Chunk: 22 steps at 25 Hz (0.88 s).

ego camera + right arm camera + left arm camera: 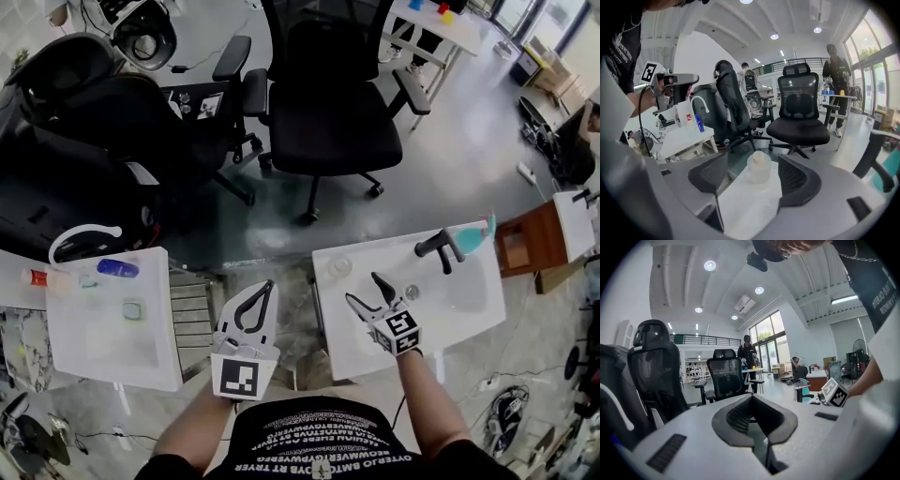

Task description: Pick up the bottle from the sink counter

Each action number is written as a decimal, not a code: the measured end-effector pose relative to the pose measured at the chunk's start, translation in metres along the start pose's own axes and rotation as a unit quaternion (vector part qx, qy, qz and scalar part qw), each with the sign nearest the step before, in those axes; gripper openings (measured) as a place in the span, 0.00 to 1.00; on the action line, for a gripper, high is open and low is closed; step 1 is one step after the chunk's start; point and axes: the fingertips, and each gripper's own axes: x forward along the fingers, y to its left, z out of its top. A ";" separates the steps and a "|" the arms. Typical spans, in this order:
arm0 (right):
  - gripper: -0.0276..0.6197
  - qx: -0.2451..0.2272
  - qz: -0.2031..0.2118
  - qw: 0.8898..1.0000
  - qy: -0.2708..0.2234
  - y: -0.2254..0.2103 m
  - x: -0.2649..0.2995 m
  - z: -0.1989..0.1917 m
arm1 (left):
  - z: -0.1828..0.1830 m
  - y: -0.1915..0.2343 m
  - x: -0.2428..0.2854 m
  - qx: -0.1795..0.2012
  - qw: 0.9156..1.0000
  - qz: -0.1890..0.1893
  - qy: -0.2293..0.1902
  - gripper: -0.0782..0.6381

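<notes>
Your right hand-held gripper is wide and empty; the small clear bottle stands upright on the white counter, just up-left of its jaw tips; the closed left hand-held gripper is farther away.

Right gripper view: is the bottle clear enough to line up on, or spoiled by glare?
Right gripper view: bottle fairly sharp, centred, pale against the bright white counter; fisheye bends the edges. Head view: small, washed out.
</notes>
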 end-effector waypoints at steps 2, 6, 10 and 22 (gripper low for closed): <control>0.53 0.003 0.007 1.000 0.002 -0.002 0.010 -0.006 | -0.006 -0.004 0.003 -0.003 1.000 -0.004 0.006 0.11; 0.55 0.000 0.024 1.000 0.014 -0.005 0.035 -0.021 | -0.015 -0.011 0.003 -0.001 1.000 -0.011 0.018 0.11; 0.56 -0.002 0.027 0.999 0.037 -0.016 0.056 -0.034 | -0.020 -0.016 0.004 0.008 0.999 -0.018 0.025 0.11; 0.58 -0.002 0.040 0.997 0.069 -0.023 0.104 -0.068 | -0.031 -0.018 -0.004 0.002 0.999 -0.012 0.040 0.11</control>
